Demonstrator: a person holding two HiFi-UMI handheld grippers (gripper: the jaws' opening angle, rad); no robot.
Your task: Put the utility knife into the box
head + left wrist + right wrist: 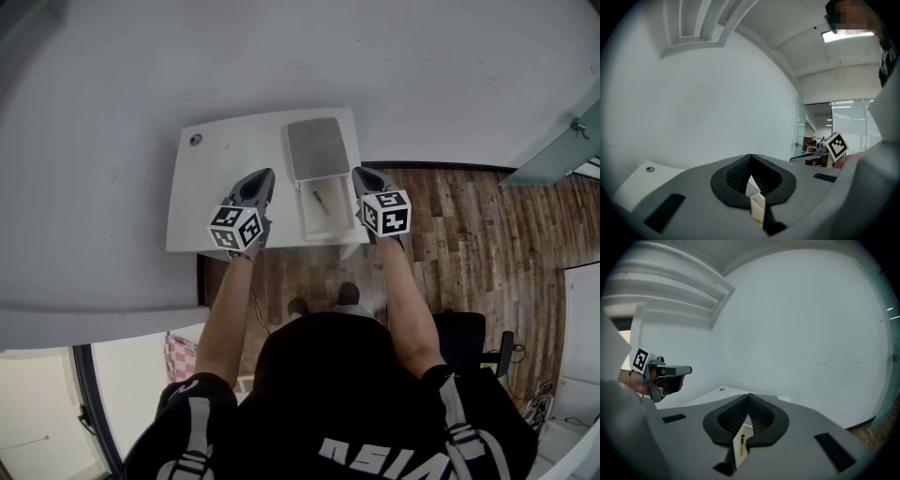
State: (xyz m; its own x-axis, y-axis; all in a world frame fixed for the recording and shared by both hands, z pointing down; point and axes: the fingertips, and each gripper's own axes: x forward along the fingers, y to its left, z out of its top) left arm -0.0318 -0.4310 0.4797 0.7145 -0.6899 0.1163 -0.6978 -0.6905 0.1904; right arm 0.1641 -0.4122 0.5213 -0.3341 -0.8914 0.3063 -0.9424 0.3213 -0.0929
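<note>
A white box [310,223] stands open on the white table [216,187], its grey lid [316,148] folded back toward the wall. The utility knife [319,199] lies inside the box; in the right gripper view it shows as a thin yellow and black bar [742,445] below the jaws. My left gripper [265,175] hangs just left of the box, shut and empty. My right gripper [360,173] hangs just right of the box, also shut and empty. A corner of the box [753,191] shows under the left gripper [750,157]. The right gripper's [749,396] jaws meet at the tip.
The table is small and stands against a white wall. A round cable hole [195,139] sits at its far left corner. Wooden floor [469,225] lies to the right and in front, with a black chair [473,342] beside the person.
</note>
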